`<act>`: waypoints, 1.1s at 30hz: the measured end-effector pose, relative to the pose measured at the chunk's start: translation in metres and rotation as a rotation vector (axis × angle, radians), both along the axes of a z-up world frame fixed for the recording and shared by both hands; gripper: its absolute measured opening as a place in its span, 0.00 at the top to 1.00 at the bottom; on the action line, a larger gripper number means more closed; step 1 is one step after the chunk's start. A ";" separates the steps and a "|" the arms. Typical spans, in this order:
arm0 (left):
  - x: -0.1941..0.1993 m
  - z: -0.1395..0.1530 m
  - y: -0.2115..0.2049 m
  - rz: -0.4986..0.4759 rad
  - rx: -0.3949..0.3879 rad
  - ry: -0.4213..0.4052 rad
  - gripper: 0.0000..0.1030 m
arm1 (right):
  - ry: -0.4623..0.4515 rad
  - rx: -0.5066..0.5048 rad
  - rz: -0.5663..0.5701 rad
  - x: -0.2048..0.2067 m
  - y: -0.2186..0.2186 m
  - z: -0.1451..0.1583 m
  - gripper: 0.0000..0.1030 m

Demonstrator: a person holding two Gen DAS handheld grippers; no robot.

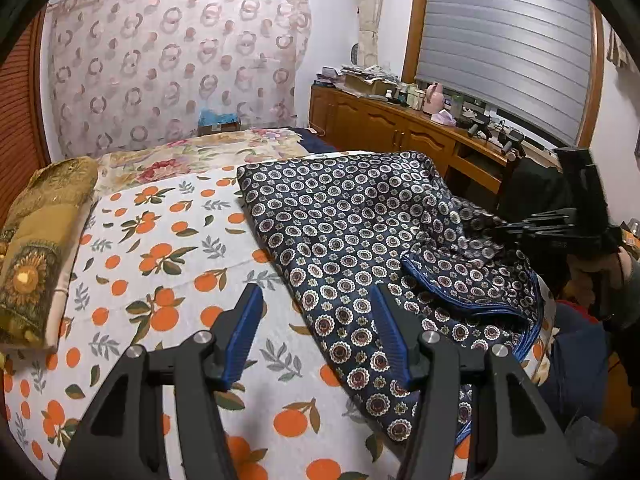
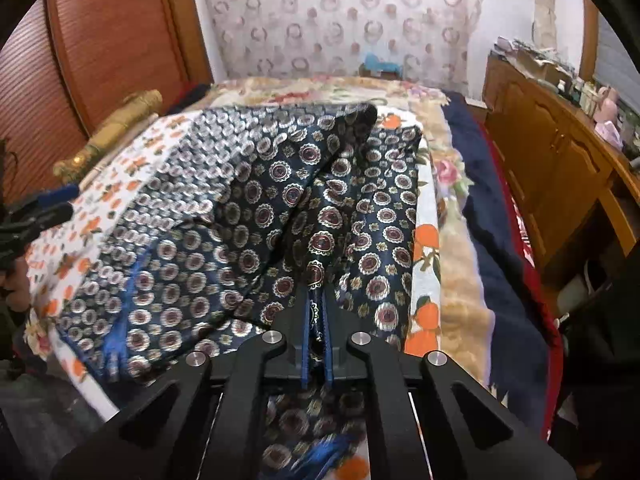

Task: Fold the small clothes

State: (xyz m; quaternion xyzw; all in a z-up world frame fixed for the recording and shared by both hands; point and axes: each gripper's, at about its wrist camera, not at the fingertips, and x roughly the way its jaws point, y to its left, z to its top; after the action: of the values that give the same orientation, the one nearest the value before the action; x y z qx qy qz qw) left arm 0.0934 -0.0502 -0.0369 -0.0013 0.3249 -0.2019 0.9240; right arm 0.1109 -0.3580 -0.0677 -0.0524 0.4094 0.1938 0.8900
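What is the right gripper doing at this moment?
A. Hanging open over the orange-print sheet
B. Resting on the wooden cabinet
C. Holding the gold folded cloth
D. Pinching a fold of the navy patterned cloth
D: in the right wrist view the right gripper has its blue pads shut on the navy patterned cloth.

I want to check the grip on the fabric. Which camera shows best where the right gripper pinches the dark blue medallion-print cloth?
The right wrist view: the right gripper is shut on a raised fold of the dark blue medallion-print cloth, seen close between its blue pads. The left wrist view shows that gripper only small and side-on at the cloth's far edge.
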 end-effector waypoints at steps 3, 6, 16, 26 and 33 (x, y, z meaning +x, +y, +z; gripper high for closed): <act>-0.002 -0.002 0.002 0.005 -0.018 0.006 0.46 | -0.005 0.006 -0.029 -0.017 -0.010 0.008 0.98; -0.002 -0.007 0.001 -0.002 -0.030 0.019 0.46 | 0.008 -0.029 -0.068 -0.025 -0.015 0.001 0.97; 0.000 -0.013 0.002 0.013 -0.019 0.026 0.46 | -0.122 -0.047 -0.093 -0.026 0.011 0.027 0.65; -0.001 -0.014 0.012 0.039 -0.024 0.028 0.46 | -0.077 -0.006 0.086 -0.007 0.120 -0.006 0.51; -0.001 -0.017 0.016 0.046 -0.029 0.038 0.46 | -0.026 -0.076 0.079 -0.003 0.140 -0.039 0.52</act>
State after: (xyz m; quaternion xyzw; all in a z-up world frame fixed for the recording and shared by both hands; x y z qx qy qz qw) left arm 0.0923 -0.0342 -0.0544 -0.0260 0.3394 -0.1851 0.9219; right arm 0.1077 -0.2178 -0.1063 -0.1047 0.4024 0.2126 0.8843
